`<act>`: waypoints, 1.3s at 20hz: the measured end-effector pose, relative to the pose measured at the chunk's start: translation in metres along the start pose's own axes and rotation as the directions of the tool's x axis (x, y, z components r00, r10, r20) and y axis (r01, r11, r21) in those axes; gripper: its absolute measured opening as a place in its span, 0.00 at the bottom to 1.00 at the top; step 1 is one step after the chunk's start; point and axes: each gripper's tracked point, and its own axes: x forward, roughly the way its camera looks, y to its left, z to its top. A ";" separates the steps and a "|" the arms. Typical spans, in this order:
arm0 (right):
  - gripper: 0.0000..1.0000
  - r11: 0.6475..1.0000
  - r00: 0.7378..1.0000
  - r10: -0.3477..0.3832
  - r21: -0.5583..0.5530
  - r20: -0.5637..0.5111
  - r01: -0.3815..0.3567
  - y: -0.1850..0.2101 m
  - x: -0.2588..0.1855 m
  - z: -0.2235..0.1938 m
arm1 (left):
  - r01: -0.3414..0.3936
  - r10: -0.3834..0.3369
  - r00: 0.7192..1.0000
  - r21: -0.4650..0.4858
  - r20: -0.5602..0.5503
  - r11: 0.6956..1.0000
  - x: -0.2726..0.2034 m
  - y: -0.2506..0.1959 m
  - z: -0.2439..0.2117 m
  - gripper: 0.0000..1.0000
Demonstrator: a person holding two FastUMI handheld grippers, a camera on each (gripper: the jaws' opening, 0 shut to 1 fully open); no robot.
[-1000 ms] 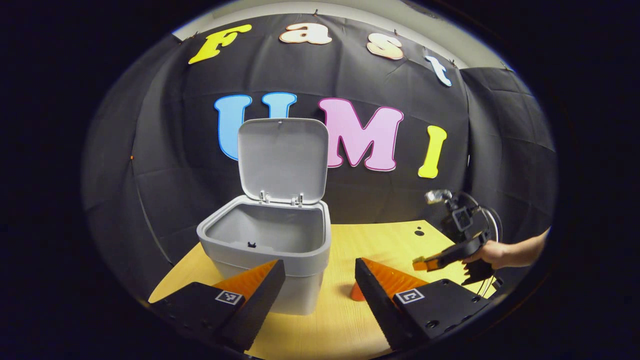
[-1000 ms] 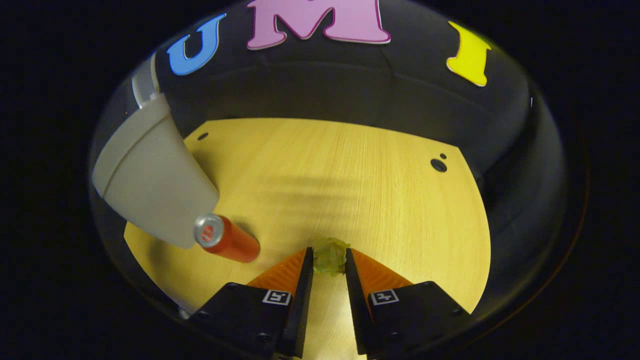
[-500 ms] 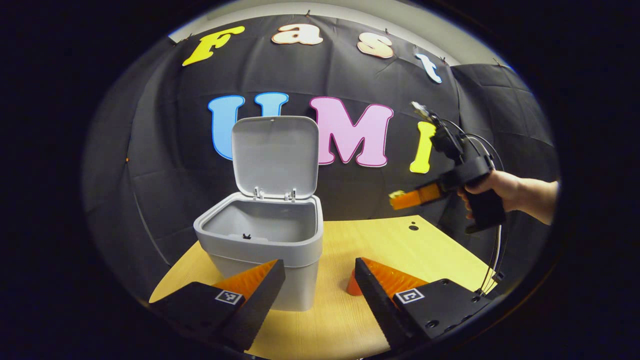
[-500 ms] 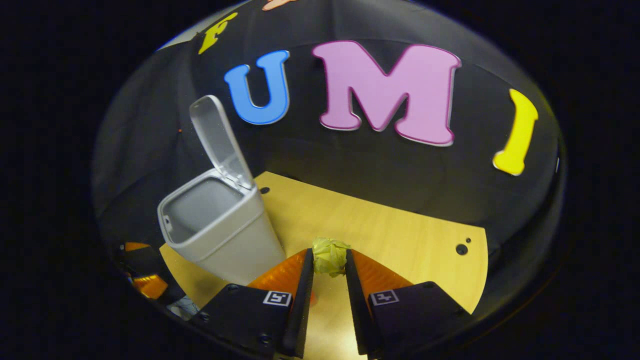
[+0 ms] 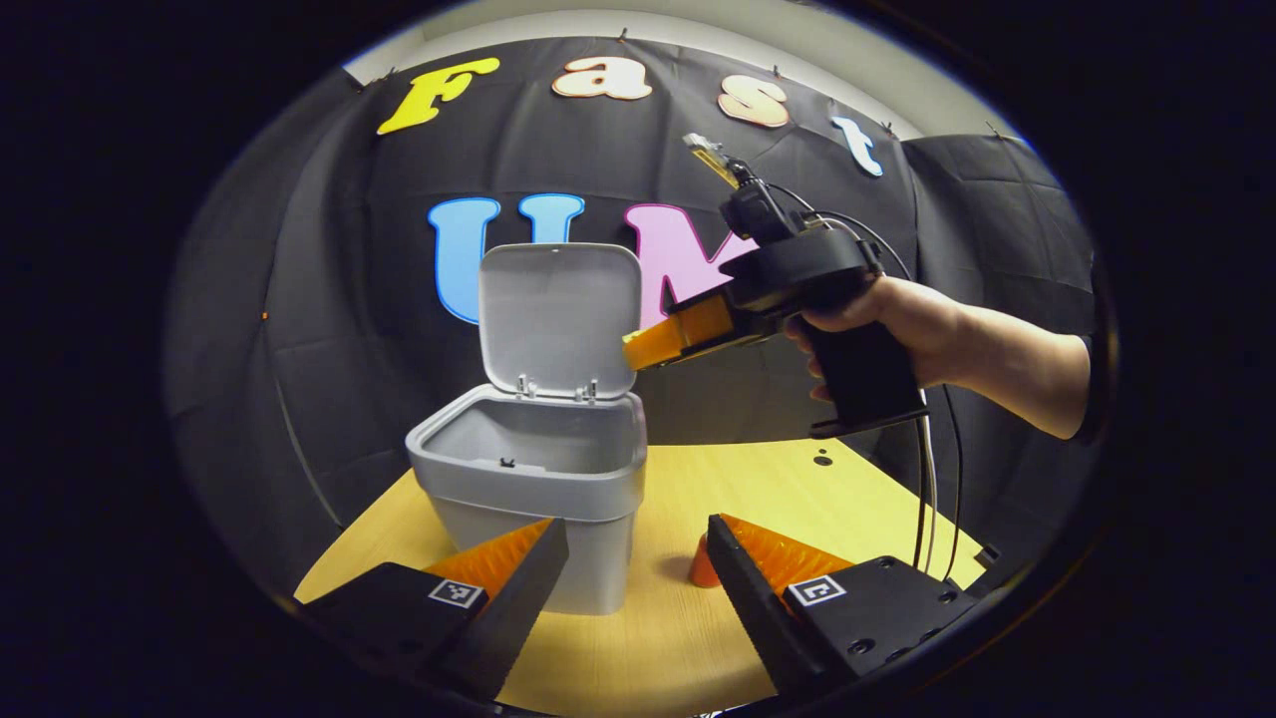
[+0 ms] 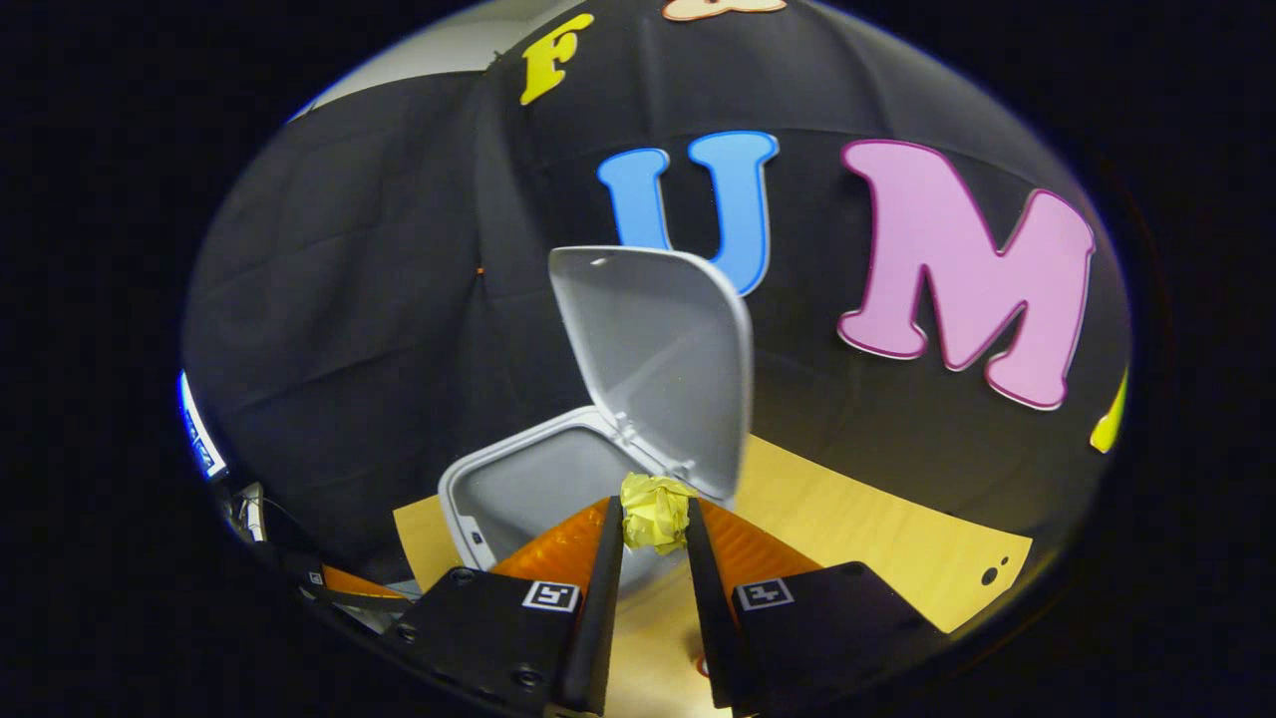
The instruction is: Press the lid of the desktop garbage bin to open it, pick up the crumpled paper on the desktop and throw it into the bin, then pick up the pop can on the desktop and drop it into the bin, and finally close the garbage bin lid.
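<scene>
Left gripper point(image 5: 628, 588) low at the near edge of the light wooden tabletop point(image 5: 867, 499), tongs spread wide apart, nothing between them. Left of centre on the table: grey plastic desktop bin point(image 5: 528, 489), its hinged grey lid point(image 5: 558, 319) standing upright at the far rim, so bin is open; inside looks bare from here. Just right of the bin's base, a bit of an orange-red can point(image 5: 701, 568) pokes out behind the left gripper's right finger, resting on the table. Right of that, up high, a hand point(image 5: 877, 319) holds the right gripper point(image 6: 654, 519) with its tips by the bin's right rim, near the hinge. Its tongs are clamped on a small crumpled yellow paper ball point(image 6: 656, 511), pinched at the tips on both sides, above the bin opening point(image 6: 543, 489). Paper ball looks very light, soft, squashes easily; side pinch across the middle is fine, no real slip risk. Can likely light, rigid but dentable, smooth; take it across the body.
</scene>
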 end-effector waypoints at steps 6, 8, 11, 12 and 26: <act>0.30 0.999 0.998 0.052 -0.013 -0.029 -0.052 0.027 0.027 -0.007 | -0.081 0.081 0.997 -0.008 0.012 0.997 -0.014 0.019 0.005 0.93; 0.33 0.999 0.999 0.046 -0.022 -0.015 -0.047 0.026 0.029 -0.005 | -0.089 0.090 0.996 -0.012 0.006 0.996 -0.015 0.020 0.001 0.95; 0.76 0.999 0.999 0.039 -0.030 0.000 -0.039 0.023 0.029 -0.002 | -0.079 0.078 0.997 -0.025 -0.009 0.997 -0.007 0.024 -0.007 0.95; 1.00 0.999 1.000 0.027 -0.037 0.012 -0.026 0.020 0.027 0.000 | -0.068 0.068 0.998 -0.027 -0.009 0.997 -0.004 0.021 -0.008 0.95; 0.98 0.831 0.789 -0.551 0.096 0.271 0.547 -0.160 -0.160 -0.017 | 0.256 -0.244 0.961 0.089 -0.129 0.963 0.079 -0.080 -0.092 0.95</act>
